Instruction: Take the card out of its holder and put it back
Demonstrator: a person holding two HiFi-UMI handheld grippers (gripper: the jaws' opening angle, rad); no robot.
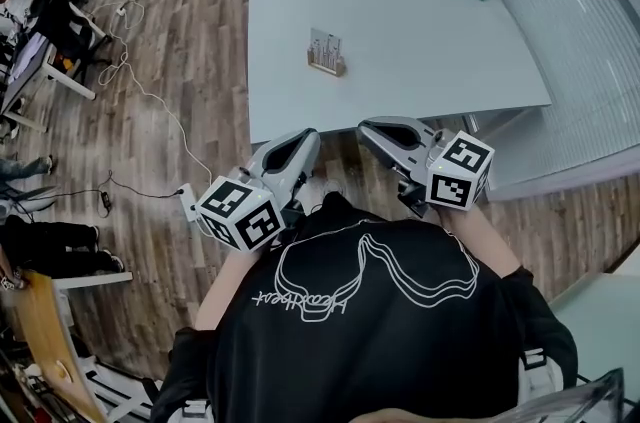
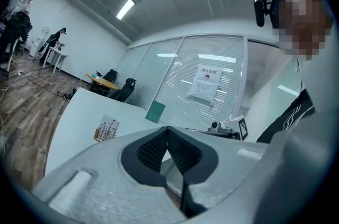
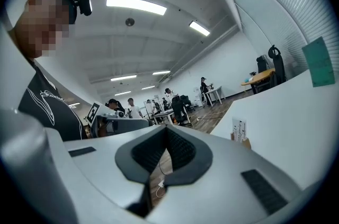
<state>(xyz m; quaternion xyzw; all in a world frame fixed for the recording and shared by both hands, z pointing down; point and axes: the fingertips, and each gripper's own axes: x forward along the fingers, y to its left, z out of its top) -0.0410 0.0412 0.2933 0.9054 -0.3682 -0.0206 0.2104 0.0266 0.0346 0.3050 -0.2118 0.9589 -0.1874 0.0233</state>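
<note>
Both tongs are clenched with nothing between them. The left tongs (image 1: pixel 303 139) and the right tongs (image 1: pixel 368 127) hang just off the near edge of the worktop (image 1: pixel 420 41), close to the person. The card (image 1: pixel 326 42) stands upright in its holder (image 1: pixel 327 65) near the middle of the worktop, well apart from both. It lies at about 1 o'clock from the left tongs and 11 o'clock from the right tongs. Its wide face runs roughly 9 to 3 o'clock. Neither looks clearly nearer, and either would need to open and reach forward.
</note>
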